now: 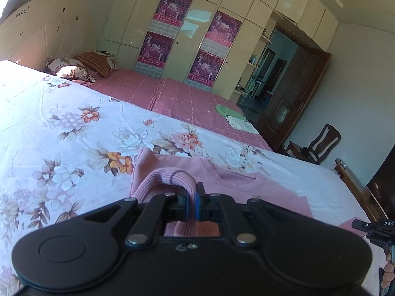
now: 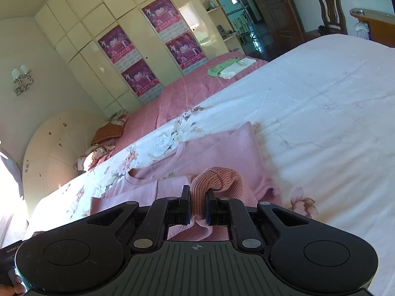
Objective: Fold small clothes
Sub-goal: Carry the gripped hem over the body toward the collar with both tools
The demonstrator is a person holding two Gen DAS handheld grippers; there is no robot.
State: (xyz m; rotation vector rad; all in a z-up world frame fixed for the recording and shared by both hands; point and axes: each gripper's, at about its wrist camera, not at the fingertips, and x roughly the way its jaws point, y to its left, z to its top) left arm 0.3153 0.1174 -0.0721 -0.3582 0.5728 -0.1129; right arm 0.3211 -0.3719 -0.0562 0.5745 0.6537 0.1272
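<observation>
Soft pink knit sweater (image 1: 222, 182) with ribbed cuffs; matt black plastic left gripper (image 1: 192, 197); smooth floral cotton bedsheet (image 1: 74, 128); glossy wardrobe doors (image 1: 138, 24).

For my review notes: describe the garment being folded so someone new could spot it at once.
Start at the big bed with the floral quilt. On its near part lies a pink sweater, neckline showing, with each ribbed end pinched by the left gripper and right gripper. Unlike the green and white cloths far off on the pink checked sheet, it is pink and held.
</observation>
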